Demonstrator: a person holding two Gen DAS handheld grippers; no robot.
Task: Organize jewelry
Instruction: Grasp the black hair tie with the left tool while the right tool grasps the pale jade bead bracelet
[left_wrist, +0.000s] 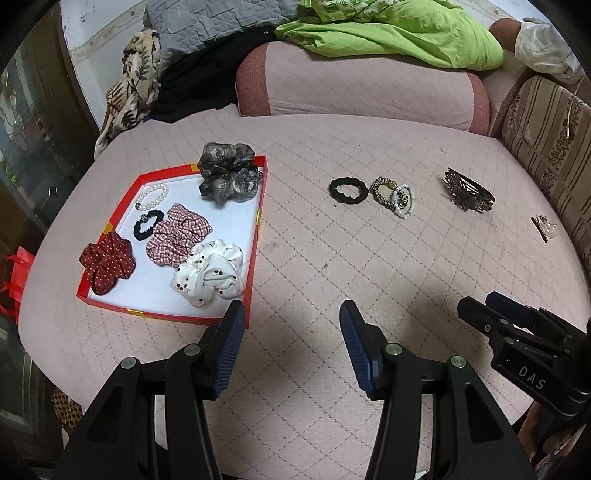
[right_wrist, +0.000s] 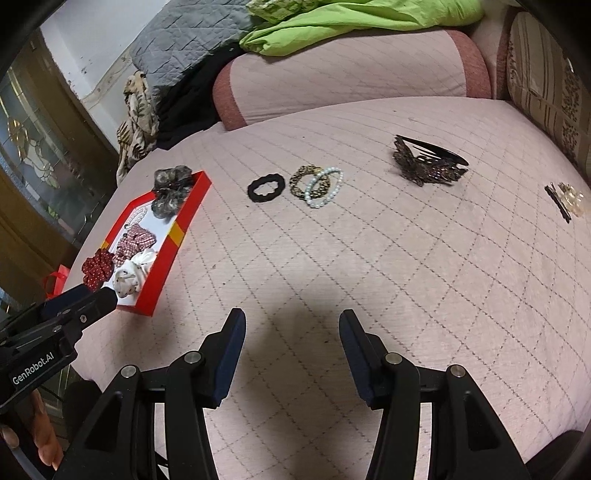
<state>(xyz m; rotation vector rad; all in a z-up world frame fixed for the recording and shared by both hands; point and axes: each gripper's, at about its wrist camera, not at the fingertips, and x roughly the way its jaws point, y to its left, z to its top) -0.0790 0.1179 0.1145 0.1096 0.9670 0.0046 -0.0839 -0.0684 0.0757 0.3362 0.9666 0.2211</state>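
Observation:
A red tray (left_wrist: 258, 206) (right_wrist: 177, 236) on the pink quilted seat holds a pearl bracelet (left_wrist: 153, 195), a small black tie (left_wrist: 147, 224) and several fabric scrunchies. On the seat to its right lie a black hair tie (left_wrist: 349, 189) (right_wrist: 266, 187), a leopard band (left_wrist: 384, 186) (right_wrist: 304, 177) overlapped by a pearl bracelet (left_wrist: 403, 202) (right_wrist: 325, 188), a dark claw clip (left_wrist: 469, 192) (right_wrist: 428, 162) and a small hair clip (left_wrist: 543, 226) (right_wrist: 567, 201). My left gripper (left_wrist: 291, 325) is open and empty near the tray's front corner. My right gripper (right_wrist: 291, 332) is open and empty, short of the bands.
A pink bolster cushion (left_wrist: 354, 81) with green cloth (left_wrist: 391, 33) on it lies at the back. A striped cushion (left_wrist: 546, 140) borders the right side. Grey and patterned fabrics (left_wrist: 140, 74) pile at the back left. Red ribbon (left_wrist: 14, 277) hangs off the left edge.

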